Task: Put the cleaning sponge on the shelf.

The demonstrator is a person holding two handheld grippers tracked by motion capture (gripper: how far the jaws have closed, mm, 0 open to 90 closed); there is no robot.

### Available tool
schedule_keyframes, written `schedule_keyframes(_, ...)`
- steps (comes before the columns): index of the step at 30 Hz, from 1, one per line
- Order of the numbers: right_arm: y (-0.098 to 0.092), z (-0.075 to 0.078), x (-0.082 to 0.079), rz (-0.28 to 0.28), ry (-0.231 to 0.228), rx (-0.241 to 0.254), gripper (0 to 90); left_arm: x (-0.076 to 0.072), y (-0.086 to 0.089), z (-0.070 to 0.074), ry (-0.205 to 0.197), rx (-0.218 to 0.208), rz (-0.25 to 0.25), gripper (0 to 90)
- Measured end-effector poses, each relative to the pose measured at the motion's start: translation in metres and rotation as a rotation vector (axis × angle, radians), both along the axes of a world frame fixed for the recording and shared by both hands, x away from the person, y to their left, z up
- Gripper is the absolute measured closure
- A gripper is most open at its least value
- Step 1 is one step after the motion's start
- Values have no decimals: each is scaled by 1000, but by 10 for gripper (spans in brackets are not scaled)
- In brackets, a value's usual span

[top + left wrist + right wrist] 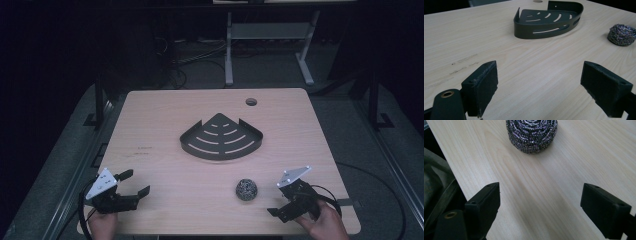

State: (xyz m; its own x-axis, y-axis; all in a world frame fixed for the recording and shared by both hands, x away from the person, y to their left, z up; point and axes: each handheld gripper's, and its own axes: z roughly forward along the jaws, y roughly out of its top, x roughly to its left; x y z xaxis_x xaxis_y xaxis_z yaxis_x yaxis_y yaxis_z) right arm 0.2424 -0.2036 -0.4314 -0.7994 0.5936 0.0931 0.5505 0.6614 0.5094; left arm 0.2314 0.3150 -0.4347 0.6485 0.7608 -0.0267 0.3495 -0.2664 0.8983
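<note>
High view: scourer (246, 189) near rack (221, 137)

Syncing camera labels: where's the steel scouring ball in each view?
High view: steel scouring ball lies low, right of centre, near the right claw.
Left gripper view: at the far right edge, upper part.
Right gripper view: top centre, ahead of the jaws.
Shared landmark: the light wooden table.

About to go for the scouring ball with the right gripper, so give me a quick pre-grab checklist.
1. Right gripper open, nothing between its jaws: ok.
2. Scouring ball ahead of those jaws, not yet between them: ok.
3. Bare table around the ball: ok.
4. Black rack empty, apart from the ball: ok.
5. Left gripper open, off to the side: ok.
6. Ball's springiness: cannot tell.
</note>
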Motion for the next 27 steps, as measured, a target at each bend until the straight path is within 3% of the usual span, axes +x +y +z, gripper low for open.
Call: schedule_keyframes(27,46,5,22,109,8,-43,156,0,3,0,-1,-9,7,137)
